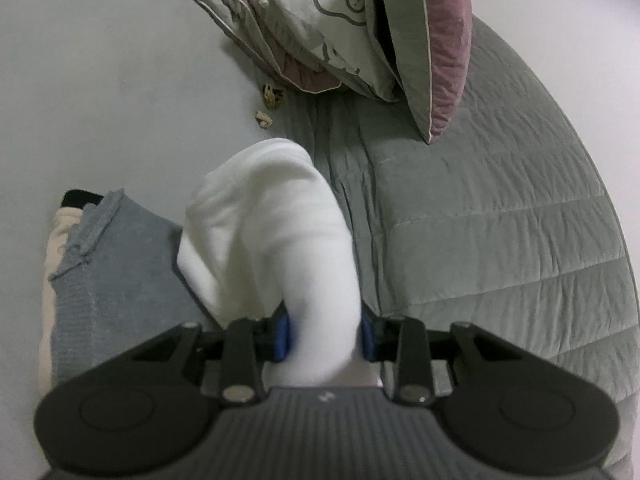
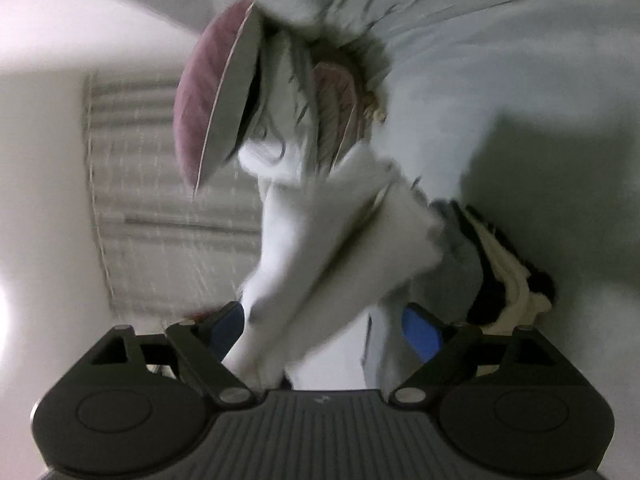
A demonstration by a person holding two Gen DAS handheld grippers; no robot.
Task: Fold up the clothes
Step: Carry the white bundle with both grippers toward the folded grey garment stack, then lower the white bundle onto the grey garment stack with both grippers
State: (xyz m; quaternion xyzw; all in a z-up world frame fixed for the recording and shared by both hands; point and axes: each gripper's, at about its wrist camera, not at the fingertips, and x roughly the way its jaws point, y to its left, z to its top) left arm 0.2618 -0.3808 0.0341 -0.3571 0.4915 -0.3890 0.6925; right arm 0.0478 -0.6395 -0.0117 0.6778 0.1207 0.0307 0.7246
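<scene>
White garment: where our left tongs (image 1: 325,338) clench it, the white garment (image 1: 272,232) bunches into a thick roll between the blue pads (image 1: 282,338) and rises ahead of them over the bed's near edge.
Same garment, right view: we see it (image 2: 332,248) blurred, draped across the gap of our right tongs (image 2: 326,330) and running forward toward the pillows.
Left tongs: we have them clamped on the white garment, both pads pressed into the cloth.
Right tongs: we have them spread wide; the blue pads (image 2: 422,330) stand well apart, the cloth lies against the left pad, and we cannot tell whether it touches the right one.
Gray sweater: we see a gray knit sweater (image 1: 108,280) just left of the white roll, touching it, its ribbed hem turned toward the wall.
Cream cloth: under the sweater's left side lies a cream piece (image 1: 60,232) with a dark edge at its far end; in the right view we see the pile (image 2: 504,264) to the right of the white garment.
Bed: a gray-green quilted cover (image 1: 500,220) spreads to the right of the garment.
Pillows: two pillows (image 1: 360,28), mauve and pale with a printed outline figure, lean together at the bed's far end.
Small things: two tan bits (image 1: 272,96) lie near the pillows, too small for us to name.
</scene>
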